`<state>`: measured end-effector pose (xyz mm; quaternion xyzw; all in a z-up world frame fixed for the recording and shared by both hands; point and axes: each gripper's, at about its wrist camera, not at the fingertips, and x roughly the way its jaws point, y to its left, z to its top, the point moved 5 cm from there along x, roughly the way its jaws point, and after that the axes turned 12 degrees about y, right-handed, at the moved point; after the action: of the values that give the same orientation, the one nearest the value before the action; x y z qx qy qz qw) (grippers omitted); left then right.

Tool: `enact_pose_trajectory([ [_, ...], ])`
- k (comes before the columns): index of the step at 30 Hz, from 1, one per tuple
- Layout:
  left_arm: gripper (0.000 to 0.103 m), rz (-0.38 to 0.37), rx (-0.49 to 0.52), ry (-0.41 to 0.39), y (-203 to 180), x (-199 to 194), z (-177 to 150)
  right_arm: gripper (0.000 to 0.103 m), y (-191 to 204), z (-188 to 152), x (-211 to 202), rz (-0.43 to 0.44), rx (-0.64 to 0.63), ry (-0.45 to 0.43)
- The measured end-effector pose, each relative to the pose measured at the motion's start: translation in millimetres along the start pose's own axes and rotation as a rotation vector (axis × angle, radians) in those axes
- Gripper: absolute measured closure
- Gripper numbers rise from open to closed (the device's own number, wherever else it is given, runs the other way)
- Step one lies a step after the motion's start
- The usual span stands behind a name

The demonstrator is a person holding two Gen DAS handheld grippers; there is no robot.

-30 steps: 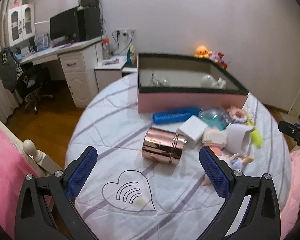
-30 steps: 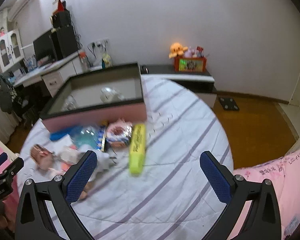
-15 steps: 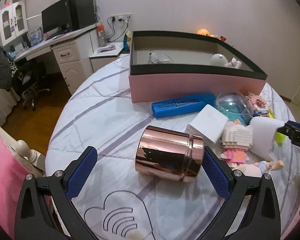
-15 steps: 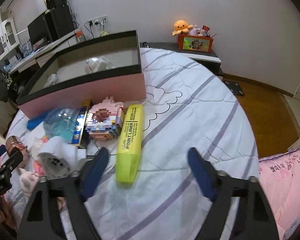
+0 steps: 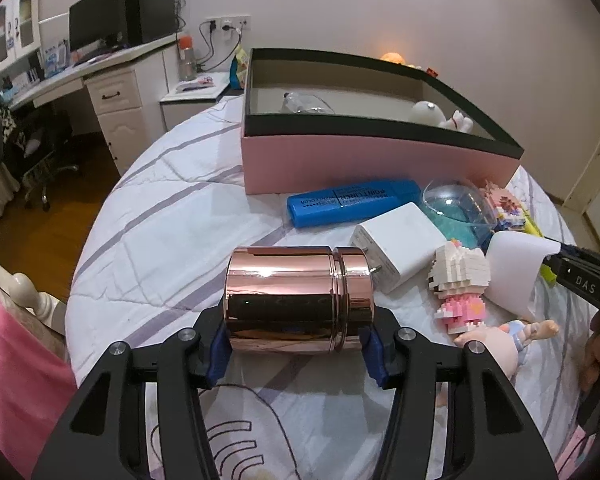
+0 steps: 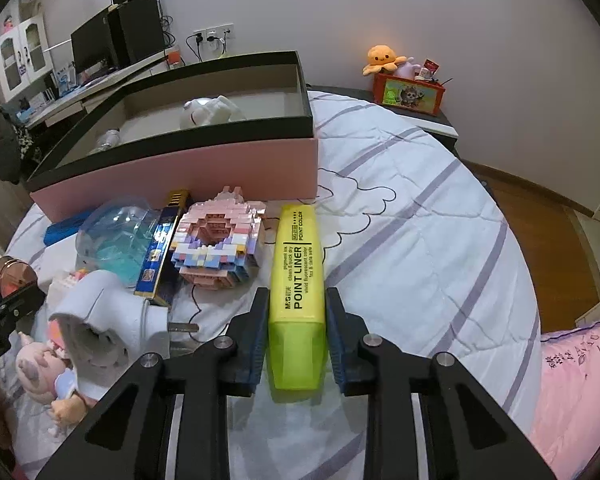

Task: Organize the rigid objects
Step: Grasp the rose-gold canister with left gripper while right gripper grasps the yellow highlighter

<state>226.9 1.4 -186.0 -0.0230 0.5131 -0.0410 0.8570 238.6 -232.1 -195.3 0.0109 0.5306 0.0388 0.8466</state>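
A rose-gold metal canister (image 5: 296,284) lies on its side on the white quilt, and its end also shows in the right wrist view (image 6: 10,276). My left gripper (image 5: 296,344) is closing on it, with a blue pad against each end. A yellow highlighter (image 6: 298,264) lies lengthwise in front of the pink box (image 6: 180,184). My right gripper (image 6: 296,312) is closing too, its pads against both long sides near the cap. The open, black-rimmed box (image 5: 360,156) holds a white plush toy and a clear bottle.
Between the two grippers lie a blue highlighter (image 5: 352,202), a white charger (image 5: 400,240), a clear dome (image 5: 456,208), a brick cat figure (image 5: 460,280), a brick model (image 6: 216,248), a white plug adapter (image 6: 100,320) and a doll (image 6: 48,368). Pink bedding borders the quilt.
Both grippers came down and forward toward the quilt. The left jaws narrowed from wide open onto the canister. The right jaws narrowed onto the yellow highlighter.
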Motion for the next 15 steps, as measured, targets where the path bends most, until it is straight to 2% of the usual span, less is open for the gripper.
enact_pose_trajectory([
  [15,0.049,0.005,0.008,-0.080,-2.5,-37.3,10.1,0.076,1.5,6.3,-39.3,0.065,0.002,-0.064],
])
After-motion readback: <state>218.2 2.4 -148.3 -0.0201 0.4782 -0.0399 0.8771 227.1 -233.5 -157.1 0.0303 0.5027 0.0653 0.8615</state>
